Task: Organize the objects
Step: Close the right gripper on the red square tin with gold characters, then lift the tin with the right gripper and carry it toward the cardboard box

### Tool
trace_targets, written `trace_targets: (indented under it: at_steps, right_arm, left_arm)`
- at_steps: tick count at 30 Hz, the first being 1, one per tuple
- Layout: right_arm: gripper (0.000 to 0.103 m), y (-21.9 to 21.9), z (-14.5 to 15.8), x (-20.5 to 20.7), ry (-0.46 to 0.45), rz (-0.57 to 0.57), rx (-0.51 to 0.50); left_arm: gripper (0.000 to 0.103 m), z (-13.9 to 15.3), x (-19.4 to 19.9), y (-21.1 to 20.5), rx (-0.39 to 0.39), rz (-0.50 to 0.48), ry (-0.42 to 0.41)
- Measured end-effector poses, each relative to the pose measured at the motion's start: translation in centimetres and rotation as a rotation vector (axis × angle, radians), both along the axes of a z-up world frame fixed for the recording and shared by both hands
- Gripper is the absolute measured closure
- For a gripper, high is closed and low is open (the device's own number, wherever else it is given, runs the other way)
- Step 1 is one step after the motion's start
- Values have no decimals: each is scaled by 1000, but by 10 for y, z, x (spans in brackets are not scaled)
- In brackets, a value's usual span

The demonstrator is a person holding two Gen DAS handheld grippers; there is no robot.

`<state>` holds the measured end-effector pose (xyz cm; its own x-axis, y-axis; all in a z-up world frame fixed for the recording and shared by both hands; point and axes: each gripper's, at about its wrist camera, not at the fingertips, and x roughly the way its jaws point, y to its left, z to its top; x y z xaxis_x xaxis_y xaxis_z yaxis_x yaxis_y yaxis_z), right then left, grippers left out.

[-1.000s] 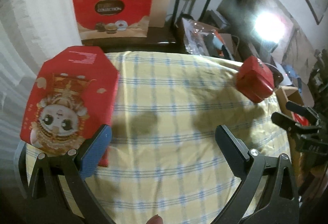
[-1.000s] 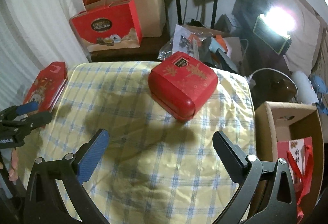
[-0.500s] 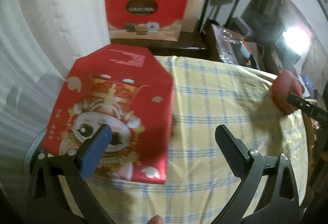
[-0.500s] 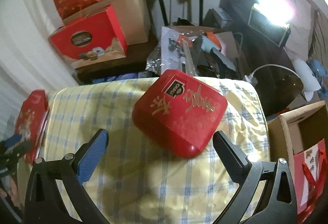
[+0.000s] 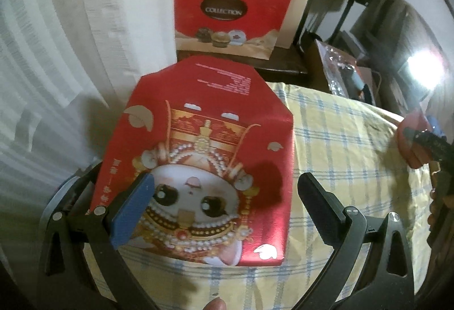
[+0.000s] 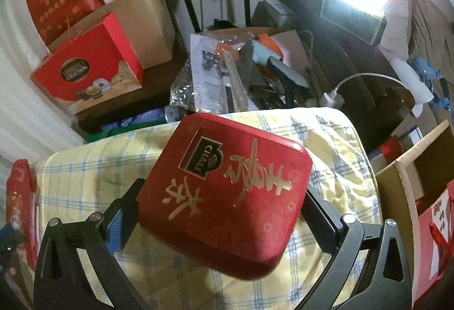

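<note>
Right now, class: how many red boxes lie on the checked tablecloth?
2. The flat cartoon-face box at the cloth's left edge; the rounded tea box near its far right, between the right gripper's fingers.

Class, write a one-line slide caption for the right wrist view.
Open right gripper straddles a red tea tin on the yellow checked tablecloth.

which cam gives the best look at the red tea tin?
Right wrist. The red tea tin fills the centre of the frame, gold lettering readable, sitting between the open right tool. The left wrist view shows only a sliver of it at the far right edge, partly behind the other tool.
</note>
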<state>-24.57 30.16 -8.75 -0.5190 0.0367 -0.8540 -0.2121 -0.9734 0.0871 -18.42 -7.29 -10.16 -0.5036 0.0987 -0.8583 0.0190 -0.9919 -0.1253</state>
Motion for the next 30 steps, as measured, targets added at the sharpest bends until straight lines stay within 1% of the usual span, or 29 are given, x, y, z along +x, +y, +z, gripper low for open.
trace_targets:
  at_steps: [1, 3, 9, 12, 18, 21, 24, 30]
  right_arm:
    - [1, 0, -1, -1, -2, 4, 9]
    - [5, -1, -3, -1, -4, 11, 26]
    - [7, 0, -2, 3, 1, 54, 38]
    - [8, -1, 0, 7, 0, 69, 26]
    - [8, -11, 8, 24, 12, 119, 35]
    - [8, -15, 13, 33, 19, 139, 19]
    - [8, -19, 19, 43, 29, 168, 8]
    - [8, -29, 31, 61, 48, 221, 1]
  left_arm:
    - [2, 0, 0, -1, 2, 2, -1]
    - [2, -1, 0, -4, 5, 6, -3]
    - [2, 0, 2, -9, 14, 12, -1]
    - [2, 0, 2, -12, 15, 14, -1]
    - [2, 0, 1, -18, 17, 23, 0]
    - [2, -2, -1, -22, 27, 26, -9]
    - [2, -1, -1, -30, 26, 42, -7]
    - [2, 2, 0, -58, 53, 83, -8]
